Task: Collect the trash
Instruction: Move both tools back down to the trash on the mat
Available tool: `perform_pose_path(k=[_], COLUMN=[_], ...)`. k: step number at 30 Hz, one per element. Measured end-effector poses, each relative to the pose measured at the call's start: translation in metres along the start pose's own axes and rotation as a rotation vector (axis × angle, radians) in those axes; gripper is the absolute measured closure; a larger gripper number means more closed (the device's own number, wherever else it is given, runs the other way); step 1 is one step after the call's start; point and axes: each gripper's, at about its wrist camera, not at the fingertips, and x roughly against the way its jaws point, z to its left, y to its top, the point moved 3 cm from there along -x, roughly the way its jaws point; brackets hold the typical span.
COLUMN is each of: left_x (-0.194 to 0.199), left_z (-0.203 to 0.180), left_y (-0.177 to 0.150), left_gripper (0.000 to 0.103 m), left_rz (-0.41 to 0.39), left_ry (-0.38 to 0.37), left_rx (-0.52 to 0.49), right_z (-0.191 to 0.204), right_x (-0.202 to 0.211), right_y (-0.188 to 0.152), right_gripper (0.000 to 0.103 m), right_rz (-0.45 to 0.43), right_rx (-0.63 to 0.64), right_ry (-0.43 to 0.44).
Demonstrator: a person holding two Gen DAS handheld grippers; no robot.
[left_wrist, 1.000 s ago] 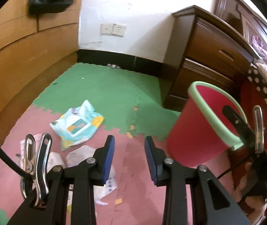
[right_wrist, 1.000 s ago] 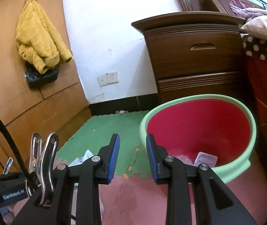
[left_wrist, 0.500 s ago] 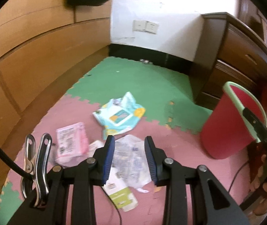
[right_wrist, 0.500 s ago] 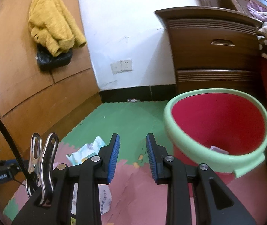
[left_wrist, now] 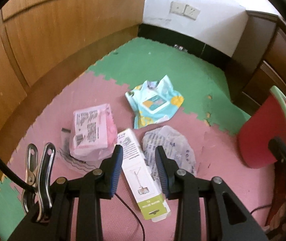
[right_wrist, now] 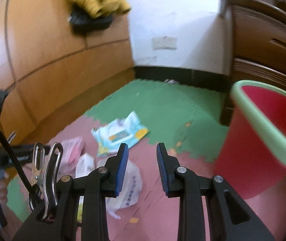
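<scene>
In the left wrist view, our left gripper [left_wrist: 137, 161] hung above the foam mat [left_wrist: 219, 188], its fingers released and gripping nothing. The red bin [left_wrist: 263, 134] was our landmark: well to its left lay a crumpled clear bag [left_wrist: 175, 144], touching a white-and-green carton [left_wrist: 141, 172]; farther left sat a pink packet [left_wrist: 92, 128], and beyond them a teal wipes pack [left_wrist: 155, 104].

In the blurred right wrist view, our right gripper [right_wrist: 142, 162] also stood released and empty. The bin [right_wrist: 249, 152] was just to its right; the wipes pack [right_wrist: 118, 134], bag [right_wrist: 129, 184] and pink packet [right_wrist: 72, 150] lay left of the bin.
</scene>
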Motion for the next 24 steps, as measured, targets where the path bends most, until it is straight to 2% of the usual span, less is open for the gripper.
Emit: perform_pose_path(k=[7,14,18,24], left_x=[-0.028,-0.046,-0.054,-0.058], left_z=[0.017,0.033,0.042,0.054], left_y=[-0.008,-0.014,-0.018,-0.023], left_gripper=[0.069,0.069,0.069,0.069], left_rz=[0.047,0.087,0.113,0.136], left_ry=[0.017,0.042,0.052,0.054], left_rx=[0.008,0.036,0.061,0.108], right_z=[0.026,0.059,0.079,0.099], right_x=[-0.027,-0.049,-0.065,-0.086], right_y=[-0.022,-0.047,-0.069,-0.101], right_gripper=[0.073,0.073,0.073,0.073], right_rz=[0.111,0.243,0.374,0.549], right_rx=[0.091,0.178,0.187,0.204], right_ry=[0.022,0.099,0.206,0.263])
